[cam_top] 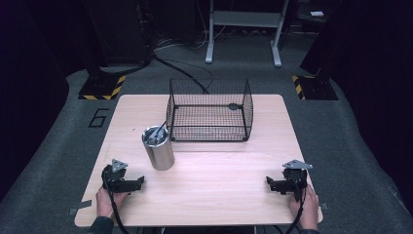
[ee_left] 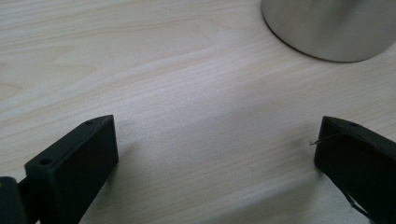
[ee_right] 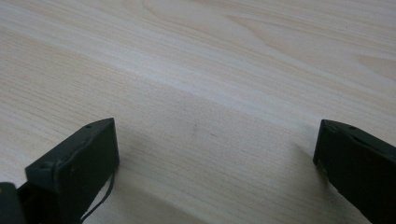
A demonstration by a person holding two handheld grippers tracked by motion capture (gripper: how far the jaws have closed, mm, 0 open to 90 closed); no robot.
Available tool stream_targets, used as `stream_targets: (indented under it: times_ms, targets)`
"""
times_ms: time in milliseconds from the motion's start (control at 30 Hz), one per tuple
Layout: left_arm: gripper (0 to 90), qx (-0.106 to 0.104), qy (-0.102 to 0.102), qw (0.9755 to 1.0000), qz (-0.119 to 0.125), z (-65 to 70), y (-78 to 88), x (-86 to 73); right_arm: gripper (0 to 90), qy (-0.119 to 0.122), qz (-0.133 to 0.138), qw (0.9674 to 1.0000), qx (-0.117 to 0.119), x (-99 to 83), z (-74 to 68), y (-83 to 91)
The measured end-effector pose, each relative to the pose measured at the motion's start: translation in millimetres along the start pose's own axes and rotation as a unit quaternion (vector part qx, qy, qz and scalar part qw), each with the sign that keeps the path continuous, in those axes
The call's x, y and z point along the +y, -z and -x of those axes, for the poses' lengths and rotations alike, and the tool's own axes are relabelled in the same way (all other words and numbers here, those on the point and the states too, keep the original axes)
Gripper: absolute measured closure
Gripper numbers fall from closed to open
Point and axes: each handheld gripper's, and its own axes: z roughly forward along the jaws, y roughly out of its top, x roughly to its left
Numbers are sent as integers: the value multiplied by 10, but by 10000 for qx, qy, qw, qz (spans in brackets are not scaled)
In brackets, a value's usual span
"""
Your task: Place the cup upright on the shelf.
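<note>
Both grippers, left gripper (cam_top: 140,181) and right gripper (cam_top: 269,182), rest released on the table (cam_top: 219,165), holding nothing. Behind the left one stands a steel cup (cam_top: 158,147) holding utensils (cam_top: 157,132), beside the wire basket (cam_top: 209,111). Likely next: approach the cup squarely, jaws kept wide.

We see bare table (cam_top: 219,185) between grippers; steel cup (cam_top: 158,147) and wire basket (cam_top: 209,111) block far side.
</note>
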Motion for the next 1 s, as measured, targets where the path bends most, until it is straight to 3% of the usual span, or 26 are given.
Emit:
stream_targets:
  times_ms: [467, 1000]
  targets:
    - [0, -339, -100, 9992, 185, 118, 147, 143, 0, 40, 5, 10000, 2, -2, 5, 0]
    - [0, -716, -188, 9960, 495, 254, 279, 383, 0, 20, 4, 10000, -3, -1, 3, -1]
